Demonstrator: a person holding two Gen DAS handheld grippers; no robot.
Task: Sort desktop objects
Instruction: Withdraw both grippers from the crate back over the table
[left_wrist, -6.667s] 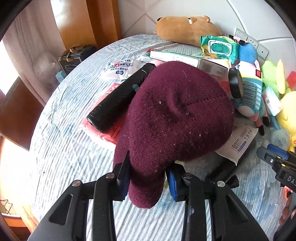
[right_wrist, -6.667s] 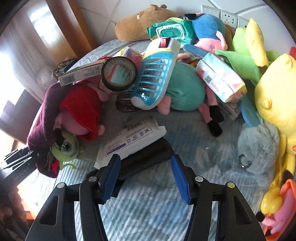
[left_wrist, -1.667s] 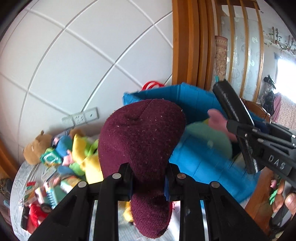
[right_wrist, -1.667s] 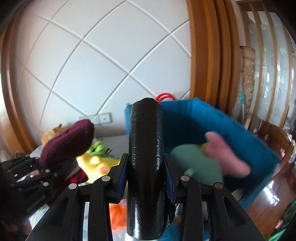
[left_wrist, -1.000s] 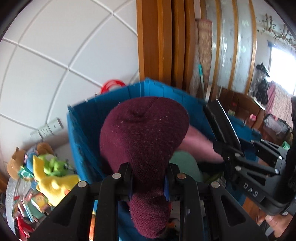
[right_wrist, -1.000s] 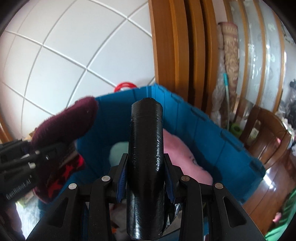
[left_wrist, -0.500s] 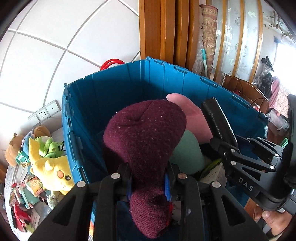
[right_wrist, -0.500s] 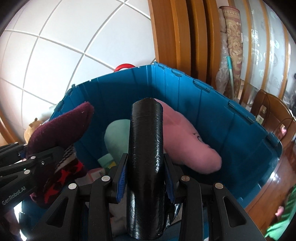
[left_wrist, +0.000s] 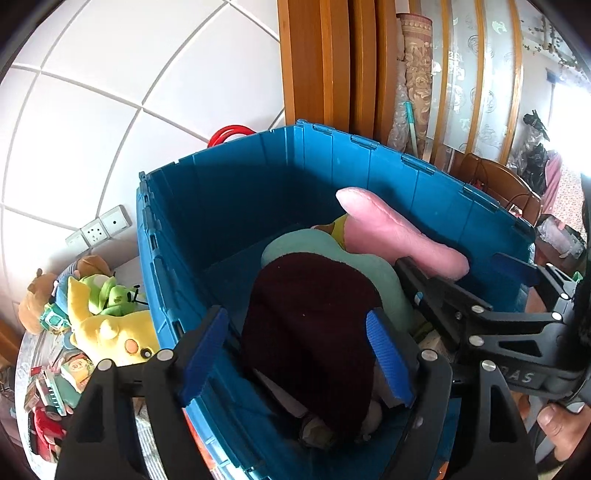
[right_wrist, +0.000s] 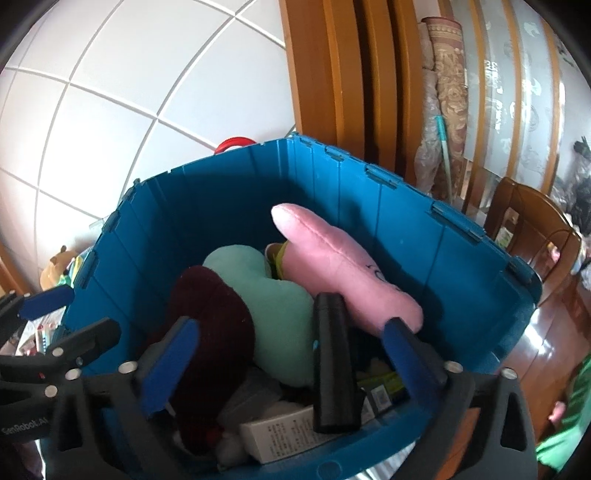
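Note:
A blue plastic bin (left_wrist: 236, 199) (right_wrist: 461, 258) fills both views. My left gripper (left_wrist: 295, 350) is open just above it; the maroon knit hat (left_wrist: 314, 325) lies loose in the bin between the fingers, also seen in the right wrist view (right_wrist: 210, 321). My right gripper (right_wrist: 291, 354) is open over the bin; the black roll (right_wrist: 332, 362) stands free between its fingers, resting on the bin's contents. A mint plush (right_wrist: 273, 306) and a pink plush (right_wrist: 332, 266) lie in the bin.
To the left of the bin lies a table with a yellow plush (left_wrist: 110, 325), a brown plush (left_wrist: 33, 306) and small packets. A white box (right_wrist: 284, 432) lies in the bin. Wooden door frames and a wooden chair (right_wrist: 532, 225) stand behind and to the right.
Both grippers have opened over the bin. The maroon hat dropped from the left gripper and the black roll came free of the right gripper, both now lying in the bin.

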